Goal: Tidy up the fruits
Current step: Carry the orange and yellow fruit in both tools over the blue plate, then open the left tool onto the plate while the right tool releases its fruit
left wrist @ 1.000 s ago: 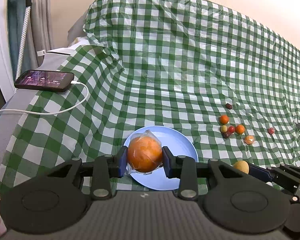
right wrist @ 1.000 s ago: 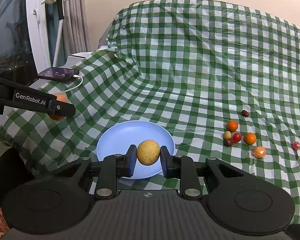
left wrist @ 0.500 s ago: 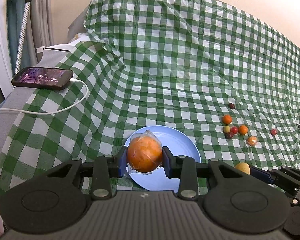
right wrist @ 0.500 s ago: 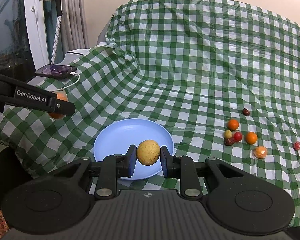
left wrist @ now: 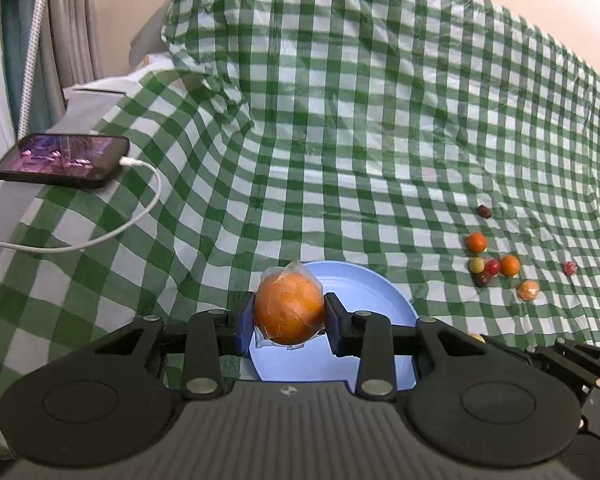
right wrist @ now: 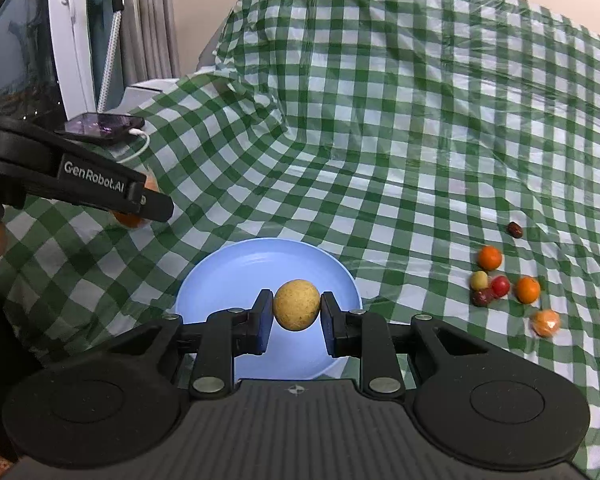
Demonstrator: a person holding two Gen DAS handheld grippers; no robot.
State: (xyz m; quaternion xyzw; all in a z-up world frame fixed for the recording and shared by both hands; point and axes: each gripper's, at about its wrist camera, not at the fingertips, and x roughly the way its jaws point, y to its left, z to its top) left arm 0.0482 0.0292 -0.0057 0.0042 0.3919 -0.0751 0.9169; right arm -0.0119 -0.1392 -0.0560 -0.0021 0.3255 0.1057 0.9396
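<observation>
Gripping: left tongs (left wrist: pixel 289 318) clamp wrapped orange (left wrist: pixel 289 309) at its widest girth, film likely slippery; right tongs (right wrist: pixel 296 312) pinch firm, light tan fruit (right wrist: pixel 296 310) above blue plate (right wrist: pixel 220 276).

Green-checked cloth (right wrist: pixel 380 168) bearing blue plate (right wrist: pixel 236 268), scattered small fruits (right wrist: pixel 500 284), charging phone (left wrist: pixel 64 158).

Left gripper (left wrist: pixel 289 322) clamped; right gripper (right wrist: pixel 296 312) clamped (both angled downward).
</observation>
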